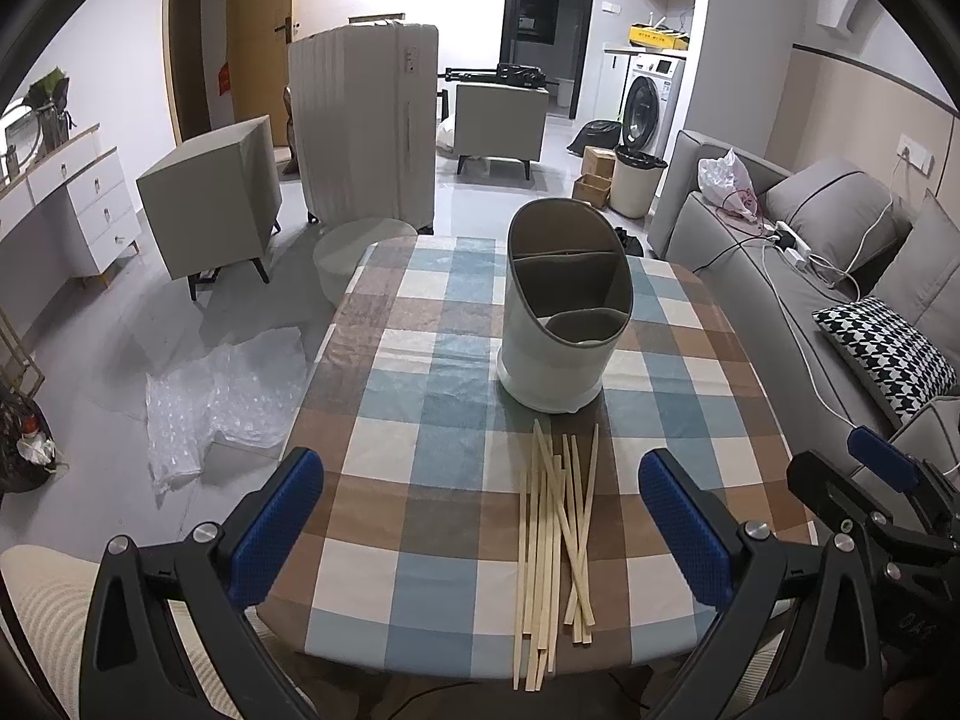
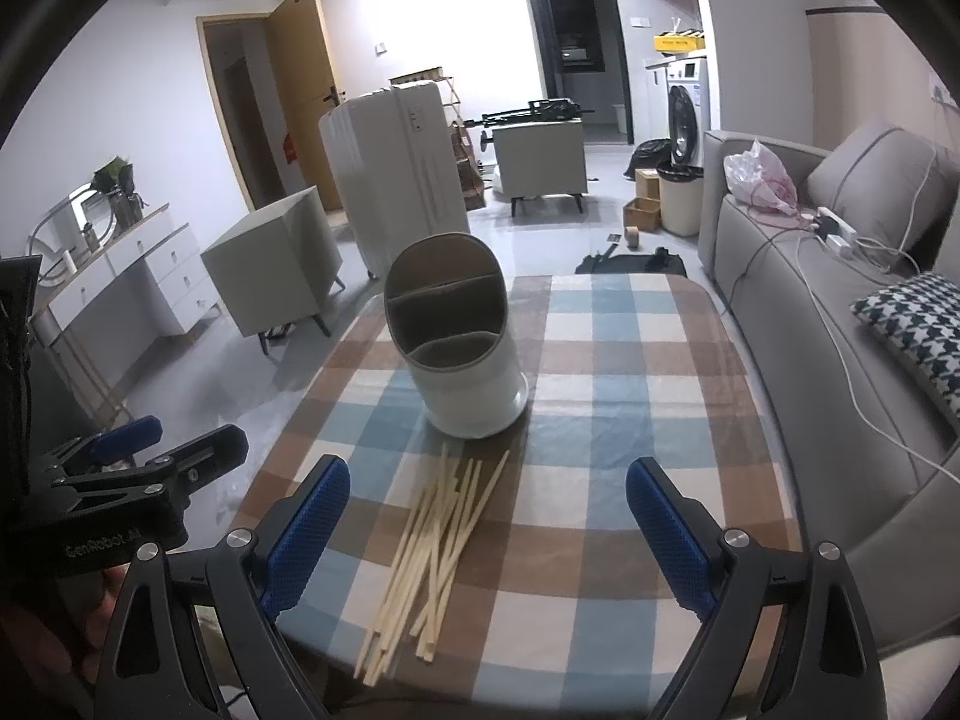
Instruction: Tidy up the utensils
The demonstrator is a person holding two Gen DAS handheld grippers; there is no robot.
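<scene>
Several pale wooden chopsticks (image 1: 555, 540) (image 2: 432, 546) lie in a loose bundle near the front edge of the checked table (image 1: 420, 360) (image 2: 630, 360). Just behind them stands a white utensil holder (image 1: 561, 306) (image 2: 459, 342) with three grey-lined compartments, all empty as far as I see. My left gripper (image 1: 480, 528) is open, hovering above the table's front edge with the chopsticks between its blue pads. My right gripper (image 2: 486, 534) is open too, over the same bundle. Each gripper shows at the side of the other's view.
A grey sofa (image 1: 810, 276) (image 2: 810, 300) with a houndstooth cushion and cables runs along the table's right side. Bubble wrap (image 1: 222, 402) lies on the floor to the left. A suitcase (image 1: 366, 126), small cabinets and a bin stand farther back.
</scene>
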